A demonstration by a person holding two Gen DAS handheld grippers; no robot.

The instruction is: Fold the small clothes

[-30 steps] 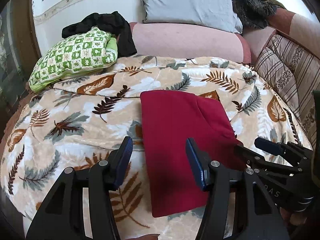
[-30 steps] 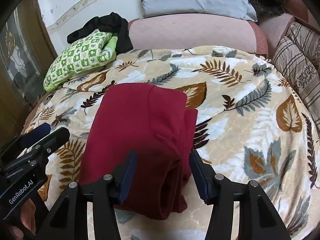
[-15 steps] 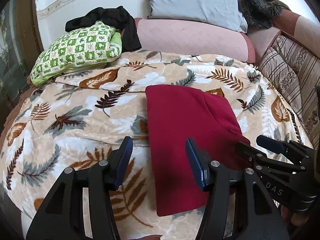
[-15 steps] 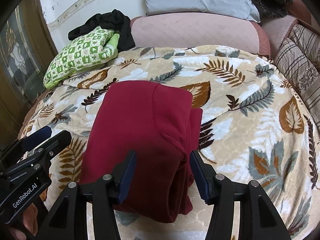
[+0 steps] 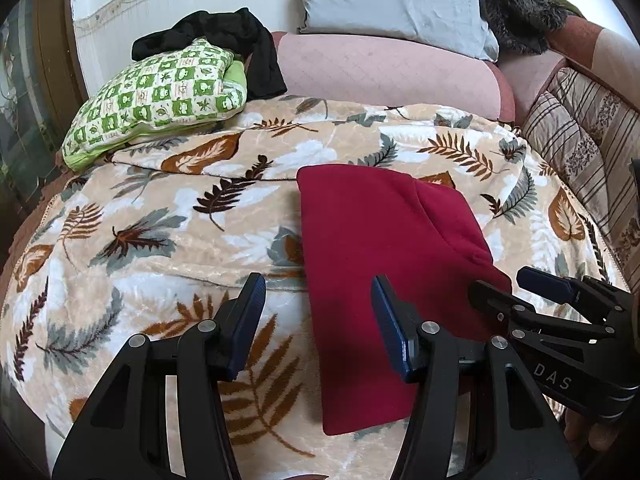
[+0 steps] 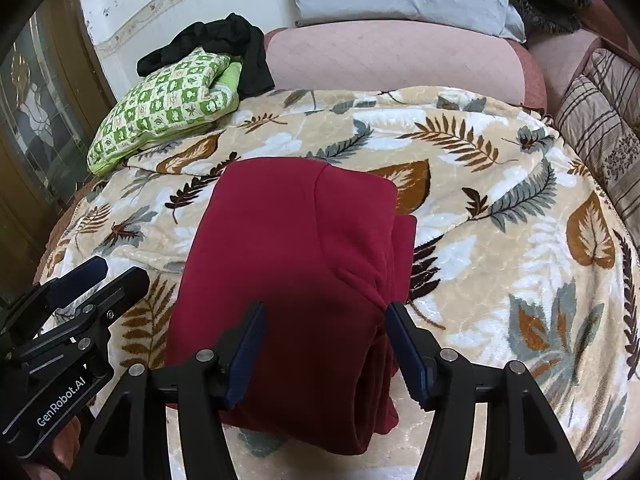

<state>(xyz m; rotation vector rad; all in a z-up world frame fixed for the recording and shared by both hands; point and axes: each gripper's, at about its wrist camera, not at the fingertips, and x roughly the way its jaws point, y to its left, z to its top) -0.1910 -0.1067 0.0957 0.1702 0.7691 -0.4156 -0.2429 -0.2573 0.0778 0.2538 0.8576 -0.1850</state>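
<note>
Directly ahead of the spread right hand-held gripper (image 6: pixel 324 344) lies the red garment (image 6: pixel 296 280), lengthwise away; the spread left hand-held gripper (image 5: pixel 318 320) stands at its left edge.

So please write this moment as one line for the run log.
task: fold small clothes | red garment: folded, lying on leaf blanket | left gripper: open, empty | right gripper: open, empty

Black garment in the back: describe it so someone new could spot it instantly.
Start at the leaf-print blanket covering the sofa seat, then go to its far left corner, where a green checked pillow lies. The black garment is crumpled on top of and behind that pillow, against the white wall; it is the only black, unfolded cloth.
</note>
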